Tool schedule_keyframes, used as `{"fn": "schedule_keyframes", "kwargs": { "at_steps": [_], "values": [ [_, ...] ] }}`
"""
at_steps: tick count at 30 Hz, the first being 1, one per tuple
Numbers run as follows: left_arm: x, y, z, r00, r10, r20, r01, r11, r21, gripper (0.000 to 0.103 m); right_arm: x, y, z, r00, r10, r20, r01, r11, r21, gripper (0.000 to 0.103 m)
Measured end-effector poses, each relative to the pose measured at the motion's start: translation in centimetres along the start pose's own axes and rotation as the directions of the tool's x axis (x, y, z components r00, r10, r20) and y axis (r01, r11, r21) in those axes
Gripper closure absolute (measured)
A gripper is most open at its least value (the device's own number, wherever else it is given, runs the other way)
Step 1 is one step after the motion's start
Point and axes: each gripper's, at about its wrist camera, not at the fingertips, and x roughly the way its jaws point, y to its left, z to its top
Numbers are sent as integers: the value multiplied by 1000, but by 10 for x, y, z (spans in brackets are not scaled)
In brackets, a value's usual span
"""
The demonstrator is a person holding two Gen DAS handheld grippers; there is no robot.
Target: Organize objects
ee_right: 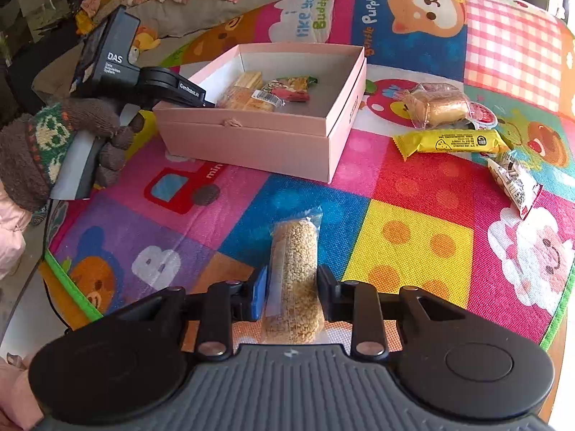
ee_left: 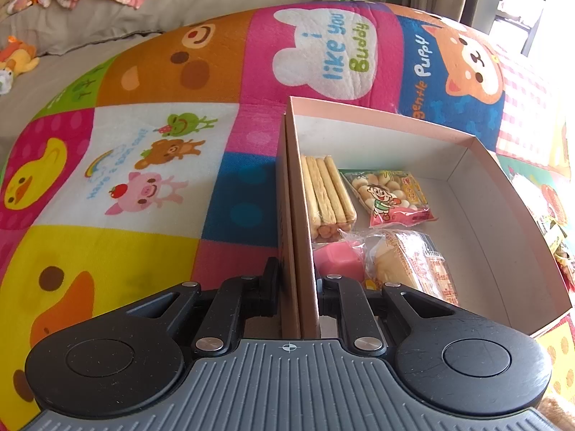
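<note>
Clear-wrapped puffed-grain snack bar (ee_right: 295,280) — pinched in right gripper (ee_right: 293,296), long axis pointing far toward open pink cardboard box (ee_right: 251,136) — whose near-left wall left gripper (ee_left: 297,287) clamps.

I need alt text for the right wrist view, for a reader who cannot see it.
The right gripper holds a clear-wrapped sesame bar above a colourful cartoon mat. Beyond, the left gripper clamps the wall of an open pink box with snacks inside; more snacks lie right.

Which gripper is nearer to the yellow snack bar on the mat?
Right. The right gripper, holding the sesame bar, is nearer the yellow snack bar; the left gripper clamps the pink box wall beyond.
</note>
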Motion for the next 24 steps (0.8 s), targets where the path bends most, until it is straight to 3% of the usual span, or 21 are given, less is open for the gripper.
{"fn": "schedule_keyframes", "kwargs": {
  "at_steps": [7,12,14,18,24],
  "values": [
    [0,1,-1,1000,-8,5,8,1000,-8,87,-31,2,48,988,35,149,-37,999,13,74],
    [0,1,-1,1000,-9,5,9,1000,-10,87,-19,7,93,971,40,234,-47,999,24,74],
    [0,2,-1,1000,-12,6,12,1000,-11,87,2,9,109,973,30,229,-41,998,44,74],
    [0,3,-1,1000,-19,5,19,1000,-17,87,62,8,132,983,-65,170,50,995,91,74],
    [0,3,-2,1000,-22,8,22,1000,-13,87,110,4,131,992,-93,89,81,988,130,74]
  ]
}}
